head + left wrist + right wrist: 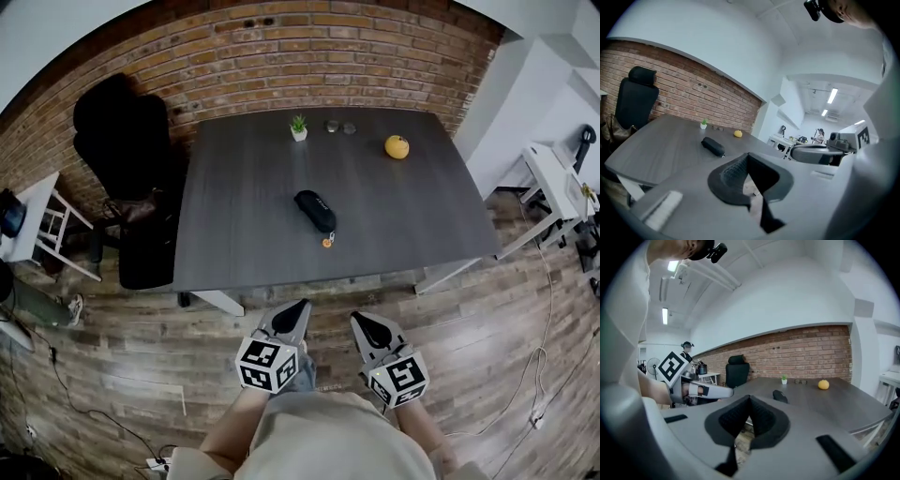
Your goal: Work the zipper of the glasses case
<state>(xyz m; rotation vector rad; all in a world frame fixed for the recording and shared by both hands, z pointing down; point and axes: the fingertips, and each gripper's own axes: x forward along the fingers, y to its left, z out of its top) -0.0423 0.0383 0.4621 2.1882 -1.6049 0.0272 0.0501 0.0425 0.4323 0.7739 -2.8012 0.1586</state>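
Note:
A black zipped glasses case [315, 210] lies near the middle of the dark table [244, 234], with a small orange pull tag [327, 243] at its near end. The case also shows in the left gripper view [713, 146] and the right gripper view [780, 396]. Both grippers are held close to the person's body, well short of the table's front edge. My left gripper [298, 308] is shut with nothing in it [748, 157]. My right gripper [365, 322] is shut and empty too [750, 401].
At the table's far edge stand a small potted plant [298, 127], a pair of glasses [339, 127] and an orange fruit [397, 146]. A black office chair [127, 150] sits at the table's left. A white desk [553, 183] is at the right, cables on the wood floor.

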